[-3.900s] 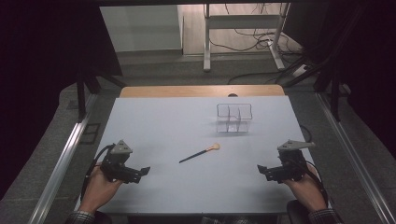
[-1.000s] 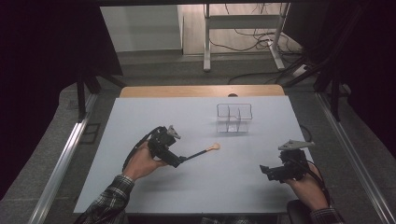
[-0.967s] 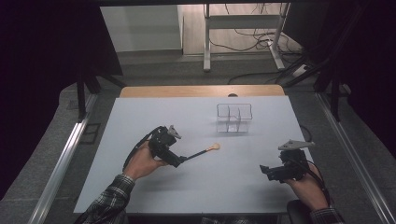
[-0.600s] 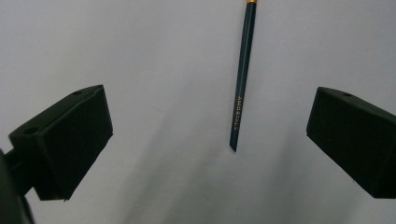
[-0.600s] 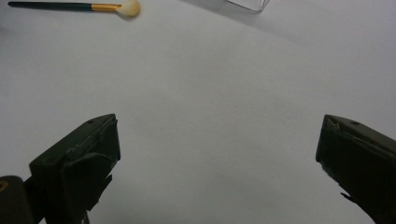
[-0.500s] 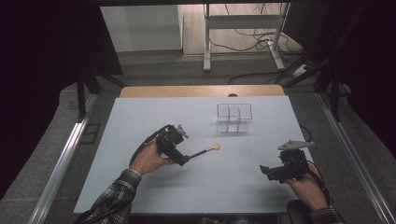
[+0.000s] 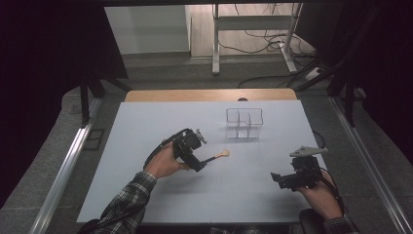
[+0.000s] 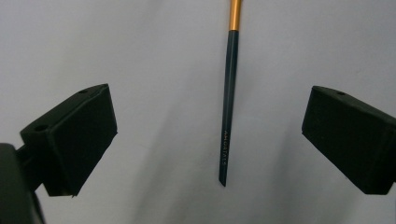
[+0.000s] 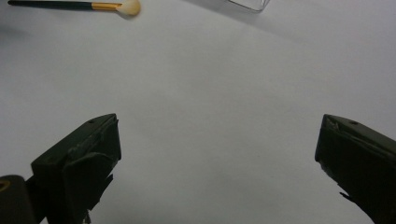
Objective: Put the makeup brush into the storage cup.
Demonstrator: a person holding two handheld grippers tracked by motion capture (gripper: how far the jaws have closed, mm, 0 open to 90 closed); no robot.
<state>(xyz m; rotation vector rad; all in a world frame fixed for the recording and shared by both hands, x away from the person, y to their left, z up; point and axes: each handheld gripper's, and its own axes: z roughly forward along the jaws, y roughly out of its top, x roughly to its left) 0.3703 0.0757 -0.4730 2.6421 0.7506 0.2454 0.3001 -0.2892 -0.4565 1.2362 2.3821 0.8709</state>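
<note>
A makeup brush [image 7: 216,157] with a dark handle, a gold ferrule and a pale tip lies on the white table [image 7: 146,126]. My left gripper [image 7: 197,165] hovers over the handle's rear end, open. In the left gripper view the dark handle [image 8: 228,116] lies between the two wide-apart jaws, touching neither. A clear divided organiser [image 7: 244,122] stands behind the brush. My right gripper [image 7: 276,178] rests open near the table's front right with nothing between its jaws; its view shows the brush [image 9: 74,6] far off at the top left.
A wooden strip [image 7: 209,95] runs along the table's far edge. Metal rails [image 7: 63,170] flank both sides. A corner of the organiser [image 9: 250,4] shows at the top of the right gripper view. A cable trails from each gripper.
The left gripper moved from the front left of the table to the brush and now straddles its handle. The right gripper stayed put. The brush has not moved.
</note>
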